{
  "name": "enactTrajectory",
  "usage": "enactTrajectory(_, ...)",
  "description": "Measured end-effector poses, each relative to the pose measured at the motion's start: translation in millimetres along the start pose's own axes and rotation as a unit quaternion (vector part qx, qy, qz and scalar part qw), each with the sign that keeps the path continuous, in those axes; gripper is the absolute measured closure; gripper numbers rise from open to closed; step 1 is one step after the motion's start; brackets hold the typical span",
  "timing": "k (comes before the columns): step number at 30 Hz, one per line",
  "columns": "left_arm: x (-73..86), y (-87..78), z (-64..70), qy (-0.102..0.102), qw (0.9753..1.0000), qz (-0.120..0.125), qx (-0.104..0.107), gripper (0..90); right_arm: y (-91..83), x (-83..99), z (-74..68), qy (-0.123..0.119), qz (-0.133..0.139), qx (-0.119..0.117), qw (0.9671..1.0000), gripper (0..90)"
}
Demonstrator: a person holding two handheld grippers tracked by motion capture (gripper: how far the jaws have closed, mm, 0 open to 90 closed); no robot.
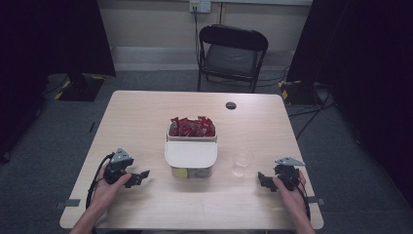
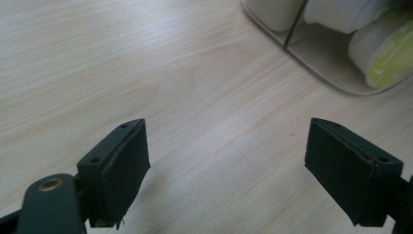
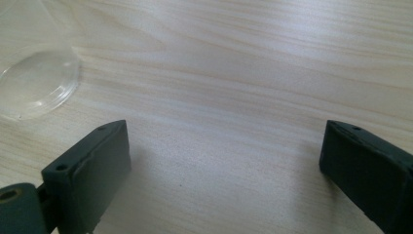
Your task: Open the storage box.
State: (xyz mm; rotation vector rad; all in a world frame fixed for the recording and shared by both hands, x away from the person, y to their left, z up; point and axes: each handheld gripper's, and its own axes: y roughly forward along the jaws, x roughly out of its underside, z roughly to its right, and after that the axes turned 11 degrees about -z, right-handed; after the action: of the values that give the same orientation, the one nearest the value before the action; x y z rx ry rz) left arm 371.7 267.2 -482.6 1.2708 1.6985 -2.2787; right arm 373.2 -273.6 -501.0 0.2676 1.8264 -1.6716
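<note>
Overhead, red packets (image 1: 192,126) show; left gripper (image 2: 226,165) sees yellow-lidded cups (image 2: 384,51).

High view looks down over the table (image 1: 146,112); both gripper views skim its wood closely.

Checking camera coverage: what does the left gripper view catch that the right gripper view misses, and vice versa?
Left gripper view alone: a corner of the organizer, with white cups and one yellow-lidded cup inside. Right gripper view alone: the clear glass on the table, up and left of the jaws. Both share bare wooden table between a pair of wide-open black jaws, nothing held: left gripper, right gripper.
</note>
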Motion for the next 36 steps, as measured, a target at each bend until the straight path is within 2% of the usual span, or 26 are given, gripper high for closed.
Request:
enactTrajectory(2, -1.2, -0.5, 2.8, 0.006, 1.0, 0.0, -0.001, 15.9, 0.0, 0.0, 0.0, 0.0, 0.0, 0.0, 1.0, 4.1)
enactTrajectory(4, -2.5, -0.7, 4.9, 0.011, 0.9999, 0.001, 0.008, 15.9, 0.0, 0.0, 0.0, 0.0, 0.0, 0.0, 1.0, 4.1)
enactTrajectory(6, -4.3, -1.7, 7.9, 0.013, 0.9999, 0.002, 0.006, 15.9, 0.0, 0.0, 0.0, 0.0, 0.0, 0.0, 1.0, 4.1)
enactTrajectory(14, -15.6, -3.5, 18.0, 0.023, 0.9994, 0.019, 0.017, 15.9, 0.0, 0.0, 0.0, 0.0, 0.0, 0.0, 1.0, 4.1)
enactTrajectory(18, -21.7, -3.5, 24.1, 0.033, 0.9991, 0.015, 0.023, 15.9, 0.0, 0.0, 0.0, 0.0, 0.0, 0.0, 1.0, 4.1)
enactTrajectory(21, -27.0, -5.9, 28.9, 0.047, 0.9986, 0.016, 0.016, 15.9, 0.0, 0.0, 0.0, 0.0, 0.0, 0.0, 1.0, 4.1)
enactTrajectory(25, -33.3, -5.6, 34.6, 0.052, 0.9979, 0.023, 0.03, 15.9, 0.0, 0.0, 0.0, 0.0, 0.0, 0.0, 1.0, 4.1)
enactTrajectory(26, -35.0, -5.4, 35.3, 0.055, 0.9978, 0.017, 0.033, 15.9, 0.0, 0.0, 0.0, 0.0, 0.0, 0.0, 1.0, 4.1)
enactTrajectory(27, -36.1, -4.8, 35.4, 0.056, 0.9976, 0.019, 0.035, 15.9, 0.0, 0.0, 0.0, 0.0, 0.0, 0.0, 1.0, 4.1)
enactTrajectory(30, -37.1, -2.8, 38.5, 0.036, 0.9976, 0.029, 0.052, 15.9, 0.0, 0.0, 0.0, 0.0, 0.0, 0.0, 1.0, 4.1)
enactTrajectory(36, -39.0, 2.6, 47.4, 0.046, 0.9964, 0.027, 0.066, 15.9, 0.0, 0.0, 0.0, 0.0, 0.0, 0.0, 1.0, 4.1)
